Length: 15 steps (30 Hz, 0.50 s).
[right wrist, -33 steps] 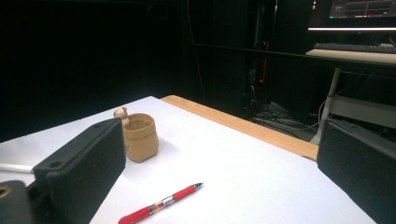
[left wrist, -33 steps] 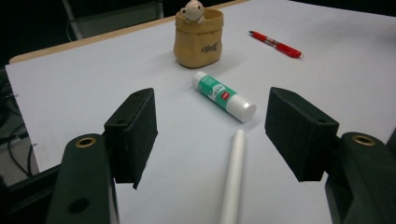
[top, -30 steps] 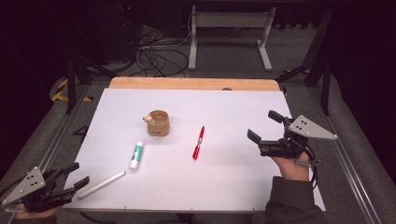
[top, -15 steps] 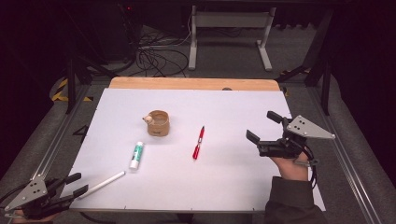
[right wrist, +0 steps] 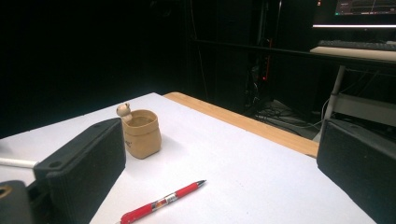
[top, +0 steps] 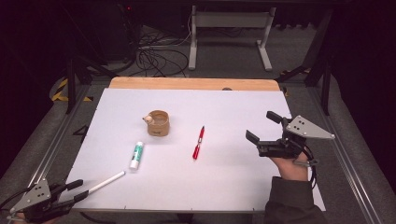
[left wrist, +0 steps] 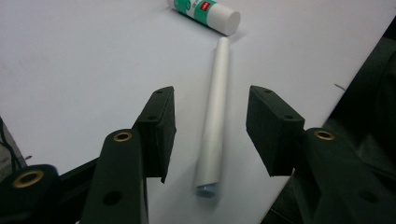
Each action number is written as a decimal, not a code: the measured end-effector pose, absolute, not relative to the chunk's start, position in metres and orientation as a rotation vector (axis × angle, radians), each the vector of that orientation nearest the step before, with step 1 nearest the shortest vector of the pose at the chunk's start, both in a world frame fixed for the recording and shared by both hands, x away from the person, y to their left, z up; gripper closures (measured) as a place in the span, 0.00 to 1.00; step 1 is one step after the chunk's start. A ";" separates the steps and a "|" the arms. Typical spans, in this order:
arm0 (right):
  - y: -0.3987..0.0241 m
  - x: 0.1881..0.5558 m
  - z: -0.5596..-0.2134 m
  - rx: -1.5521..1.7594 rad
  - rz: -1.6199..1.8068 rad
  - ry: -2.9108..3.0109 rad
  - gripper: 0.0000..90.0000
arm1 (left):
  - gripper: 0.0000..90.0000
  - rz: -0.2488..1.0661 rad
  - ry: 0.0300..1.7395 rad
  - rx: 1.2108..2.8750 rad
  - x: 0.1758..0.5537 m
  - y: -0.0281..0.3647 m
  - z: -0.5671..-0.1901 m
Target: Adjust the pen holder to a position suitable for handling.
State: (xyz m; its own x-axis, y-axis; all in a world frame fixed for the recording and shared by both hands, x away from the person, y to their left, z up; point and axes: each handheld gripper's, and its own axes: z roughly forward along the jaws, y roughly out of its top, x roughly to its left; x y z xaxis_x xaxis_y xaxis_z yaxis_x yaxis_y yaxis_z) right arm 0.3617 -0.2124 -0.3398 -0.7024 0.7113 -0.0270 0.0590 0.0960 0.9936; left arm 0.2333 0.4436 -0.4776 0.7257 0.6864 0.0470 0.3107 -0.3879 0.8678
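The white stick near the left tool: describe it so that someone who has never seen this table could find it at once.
On the white tabletop, look to the near left corner, where the left tool hangs open. The slim plain white cylindrical stick lies flat there, one end between the tool's open jaws, untouched. The neighbouring white glue stick with a green label is shorter and thicker, and the pen is red.

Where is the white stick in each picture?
High view: the white stick lies near the table's front left corner, just ahead of the left hand-held gripper.
Left gripper view: it lies in the middle, between the open jaws.
Right gripper view: one end pokes in at the left edge.
Shared landmark: the glue stick near its far tip.
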 end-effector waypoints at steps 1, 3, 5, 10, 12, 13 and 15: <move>-0.212 0.362 -0.340 0.753 1.652 1.865 0.02 | 0.60 0.502 0.760 1.996 0.234 0.444 -0.479; -0.212 0.362 -0.340 0.754 1.653 1.867 0.02 | 0.60 0.489 0.770 2.008 0.234 0.444 -0.481; -0.212 0.362 -0.340 0.752 1.653 1.869 0.02 | 0.62 0.488 0.764 2.025 0.234 0.445 -0.484; -0.212 0.362 -0.340 0.751 1.653 1.869 0.02 | 0.63 0.473 0.773 2.043 0.234 0.445 -0.488; -0.212 0.362 -0.340 0.752 1.655 1.871 0.02 | 0.63 0.472 0.770 2.049 0.235 0.446 -0.489; -0.212 0.362 -0.340 0.748 1.655 1.871 0.02 | 0.63 0.472 0.771 2.052 0.235 0.446 -0.490; -0.211 0.362 -0.340 0.750 1.652 1.874 0.02 | 0.64 0.472 0.776 2.058 0.235 0.445 -0.491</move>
State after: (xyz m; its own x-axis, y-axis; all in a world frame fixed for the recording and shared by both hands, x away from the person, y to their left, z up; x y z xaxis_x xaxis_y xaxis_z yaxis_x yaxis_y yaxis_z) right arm 0.3621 -0.2112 -0.3402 -0.7070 0.7067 -0.0266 0.0624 0.0997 0.9931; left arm 0.2350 0.4455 -0.4908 0.7347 0.6769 0.0444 0.3503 -0.4345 0.8298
